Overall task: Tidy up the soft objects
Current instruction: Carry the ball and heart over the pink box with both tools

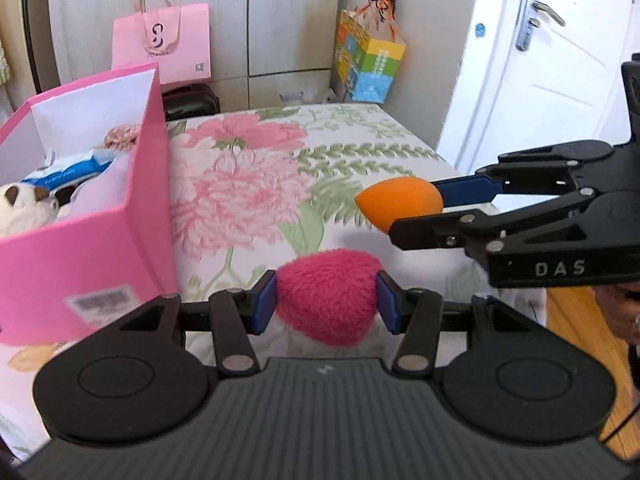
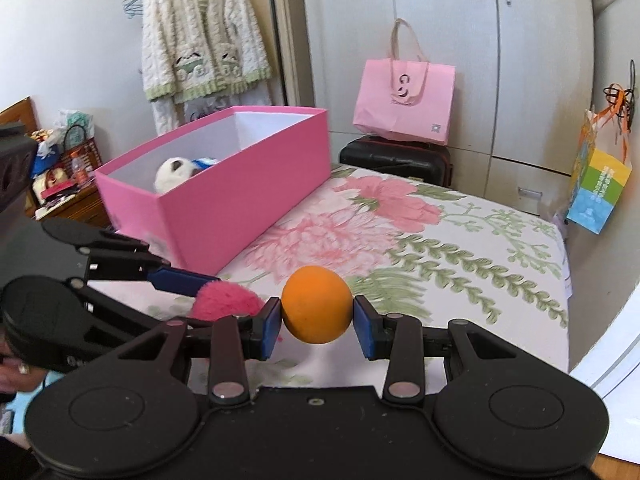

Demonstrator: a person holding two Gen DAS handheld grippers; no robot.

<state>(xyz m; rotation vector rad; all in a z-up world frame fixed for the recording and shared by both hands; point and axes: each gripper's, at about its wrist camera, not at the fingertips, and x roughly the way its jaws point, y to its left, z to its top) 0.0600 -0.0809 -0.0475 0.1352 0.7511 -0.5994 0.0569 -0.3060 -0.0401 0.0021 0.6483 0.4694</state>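
My left gripper is shut on a fluffy magenta pom-pom and holds it above the floral bed. My right gripper is shut on an orange egg-shaped sponge; it shows in the left wrist view at the right. The pom-pom also shows in the right wrist view, left of the sponge. An open pink box stands on the bed to the left. It holds a panda plush, a blue-and-white packet and a small patterned item.
The floral bedspread stretches ahead. A pink shopping bag sits on a black suitcase by the wardrobe. A colourful bag hangs at the right. A white door is to the right, a cluttered nightstand to the left.
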